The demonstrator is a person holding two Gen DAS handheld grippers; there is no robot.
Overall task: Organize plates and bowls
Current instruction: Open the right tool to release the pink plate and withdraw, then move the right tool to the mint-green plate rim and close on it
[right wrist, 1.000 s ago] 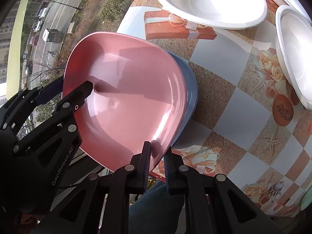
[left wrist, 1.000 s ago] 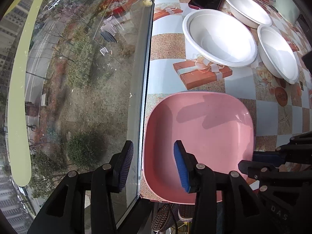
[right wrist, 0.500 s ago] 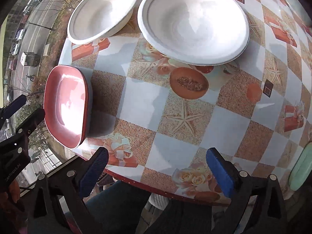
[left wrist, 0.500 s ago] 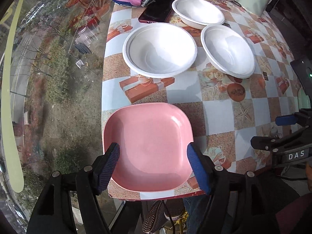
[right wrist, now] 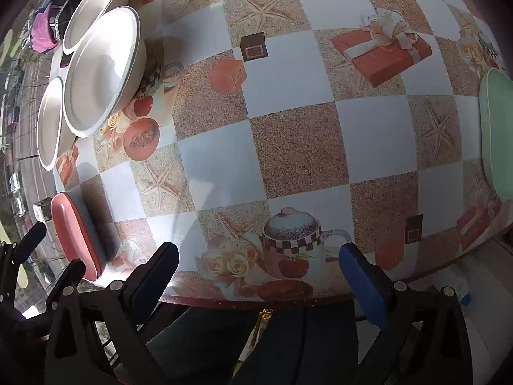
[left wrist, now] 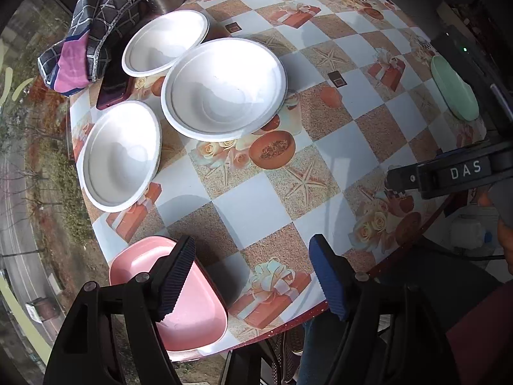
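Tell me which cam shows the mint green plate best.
Left wrist view: the mint green plate sits whole by the table's far right edge, its full outline and rim visible. The right wrist view has it cropped at the right frame edge, badly stretched by the fisheye.

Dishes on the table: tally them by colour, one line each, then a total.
White bowls: 3
Pink plate: 1
Green plate: 1
Total: 5 dishes in view
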